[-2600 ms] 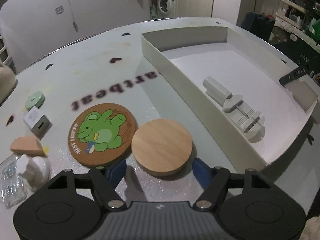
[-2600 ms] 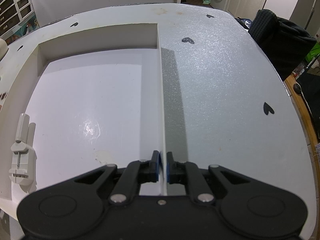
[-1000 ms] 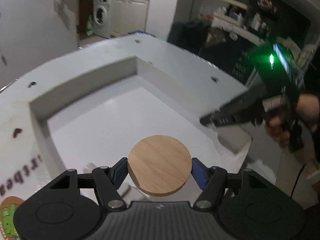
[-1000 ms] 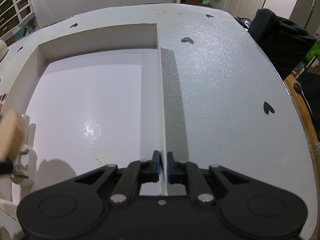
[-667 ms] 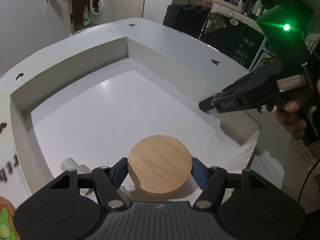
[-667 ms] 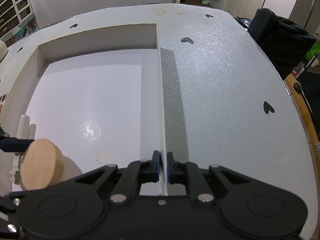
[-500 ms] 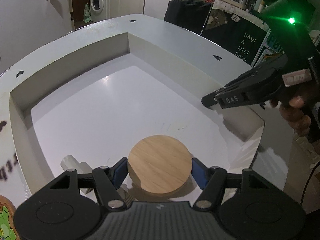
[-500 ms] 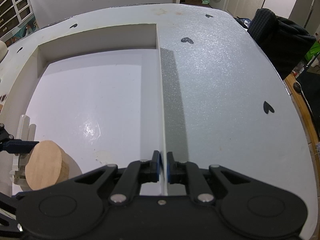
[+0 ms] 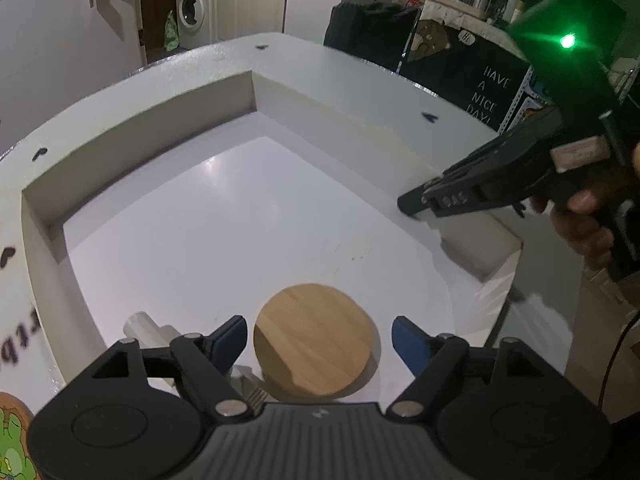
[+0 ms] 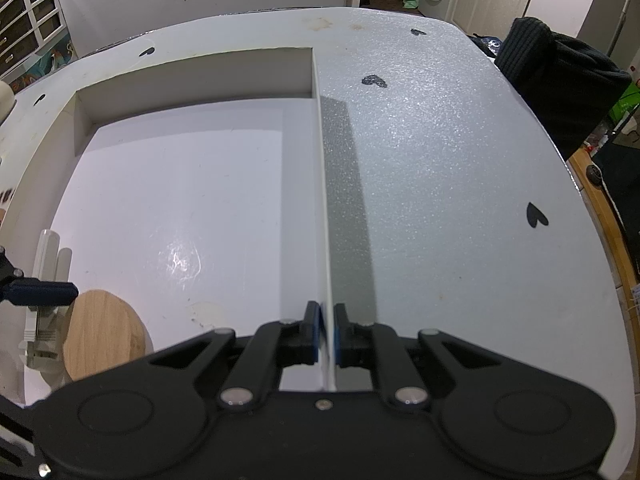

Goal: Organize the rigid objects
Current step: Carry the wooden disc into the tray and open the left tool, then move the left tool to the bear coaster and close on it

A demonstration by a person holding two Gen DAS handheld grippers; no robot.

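Left wrist view, from left to right: one cartoon coaster (image 9: 12,440) peeks in at the bottom corner on the table (image 9: 360,76), outside the one white tray (image 9: 132,128). Inside the tray lies one white plastic tool (image 9: 144,330), partly hidden behind the left gripper (image 9: 316,342). That gripper's jaws are opening, its two blue pads (image 9: 230,340) standing clear of the one round wooden disc (image 9: 314,340), which lies flat on the tray floor between them, near the tray's front edge. Farther right, the right gripper (image 9: 416,206) is clamped on the tray's side wall, held by one hand (image 9: 584,220). In the right wrist view the same disc (image 10: 102,334) lies at the lower left beside the white tool (image 10: 44,280), and the right gripper (image 10: 326,334) pinches the thin wall of the tray (image 10: 320,160) between its two pads.
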